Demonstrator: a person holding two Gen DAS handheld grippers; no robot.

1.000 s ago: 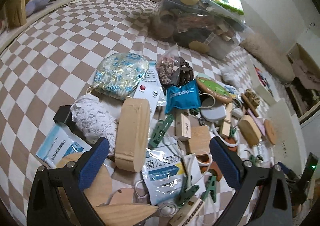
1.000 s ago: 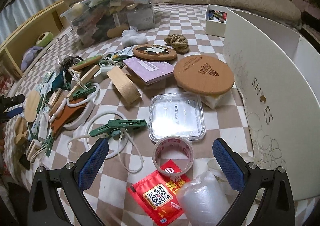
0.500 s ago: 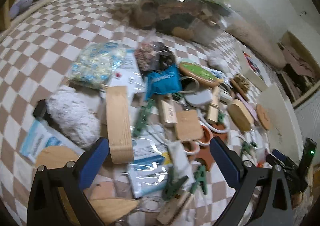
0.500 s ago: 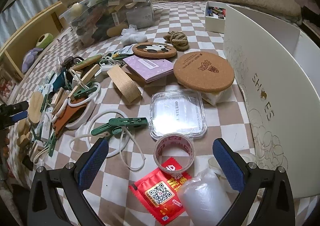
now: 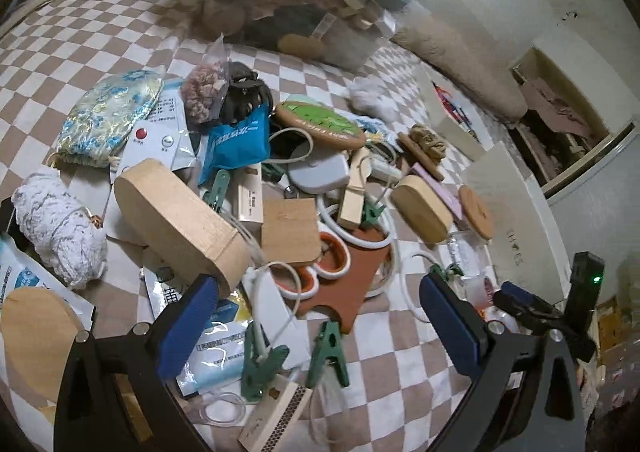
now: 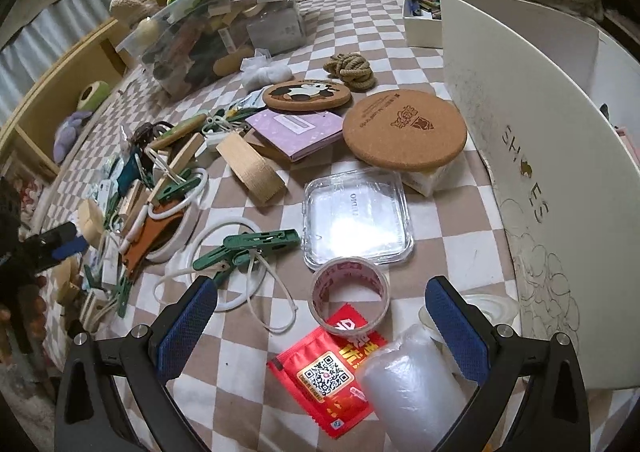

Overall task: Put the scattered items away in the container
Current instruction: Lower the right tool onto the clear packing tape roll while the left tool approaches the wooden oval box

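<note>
Since a second ago the left gripper [image 5: 318,316] has swung right over the pile, its blue ribbed pads spread wide and empty above two green plastic clips [image 5: 296,356] and a flat rust-brown leather piece [image 5: 344,288]. Beside its left pad lies an oval wooden box [image 5: 180,219]. The right gripper [image 6: 320,326], equally spread, hovers over a clear tape roll [image 6: 349,294] on a glossy red sachet [image 6: 328,370]. Beyond, the crammed clear plastic container [image 6: 224,31] stands on the checked cloth [image 6: 352,23].

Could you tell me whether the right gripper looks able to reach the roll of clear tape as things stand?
Probably yes: the right gripper is open, the tape roll stands just ahead between its fingers, and nothing covers it.
</note>
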